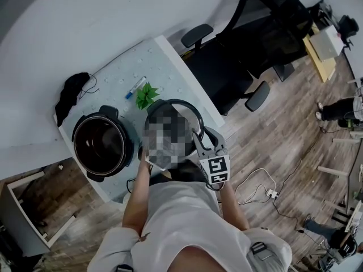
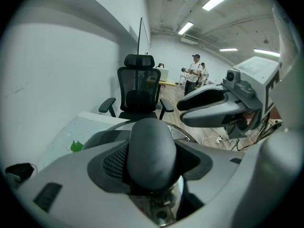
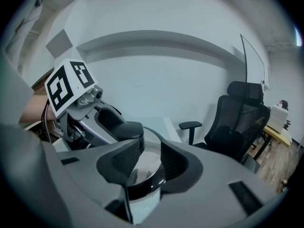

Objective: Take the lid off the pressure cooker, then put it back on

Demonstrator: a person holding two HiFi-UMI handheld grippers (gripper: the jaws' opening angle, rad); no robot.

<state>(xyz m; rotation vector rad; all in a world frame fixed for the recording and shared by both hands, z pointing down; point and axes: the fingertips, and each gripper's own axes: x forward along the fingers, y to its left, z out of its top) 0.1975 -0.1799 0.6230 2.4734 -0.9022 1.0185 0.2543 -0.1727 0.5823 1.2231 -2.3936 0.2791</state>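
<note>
Head view | black-rimmed round steel lid (image 1: 191, 113) held at 3 o'clock of open black pressure-cooker pot (image 1: 102, 145) on pale desk (image 1: 142, 61) | left tongs (image 2: 152, 156) and right tongs (image 3: 144, 164) clamped on lid | risk: uneven hands tilt lid, rim seats crooked

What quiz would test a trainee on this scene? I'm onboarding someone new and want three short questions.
1. True or false: the lid sits on the pressure cooker.
2. Which lies closest to the green leaves? A) blue marker B) spoon C) mug
3. Fill in: the left tool clamps the lid's ____.
Key: 1 false; 2 A; 3 handle.
</note>
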